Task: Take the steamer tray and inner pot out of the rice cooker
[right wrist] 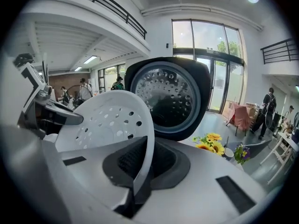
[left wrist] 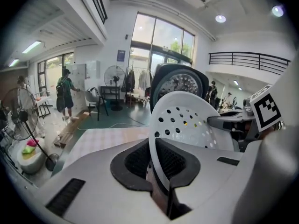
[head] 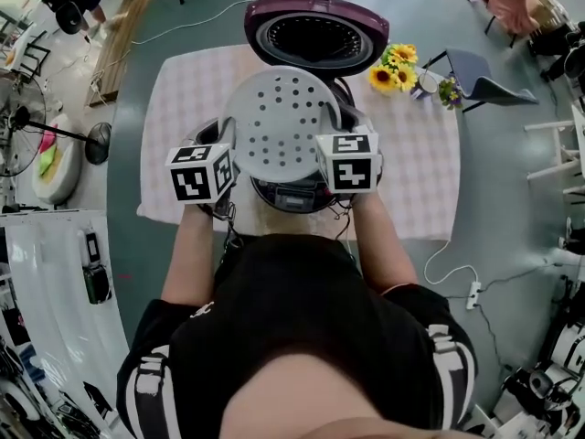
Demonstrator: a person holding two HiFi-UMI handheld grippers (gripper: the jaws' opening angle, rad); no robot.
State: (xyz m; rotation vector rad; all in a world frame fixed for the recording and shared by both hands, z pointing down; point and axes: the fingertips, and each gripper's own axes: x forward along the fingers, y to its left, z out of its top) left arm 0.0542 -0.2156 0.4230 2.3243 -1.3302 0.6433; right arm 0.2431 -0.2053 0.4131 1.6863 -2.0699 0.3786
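Observation:
A white perforated steamer tray (head: 279, 122) hangs above the rice cooker (head: 294, 190), held at both sides. My left gripper (head: 228, 158) is shut on the tray's left rim, which sits clamped between the dark pads (left wrist: 135, 164) in the left gripper view, with the tray (left wrist: 187, 120) rising beyond them. My right gripper (head: 322, 154) is shut on the tray's right rim; the tray (right wrist: 114, 122) shows the same way in the right gripper view. The cooker's purple lid (head: 315, 30) stands open behind. The inner pot is hidden under the tray.
The cooker stands on a pale checked cloth (head: 416, 172) over the table. Yellow flowers (head: 395, 67) and a small cup (head: 427, 81) lie at the back right. A cable (head: 452, 273) trails off the cloth's right front. A floor fan (head: 23, 135) stands at the left.

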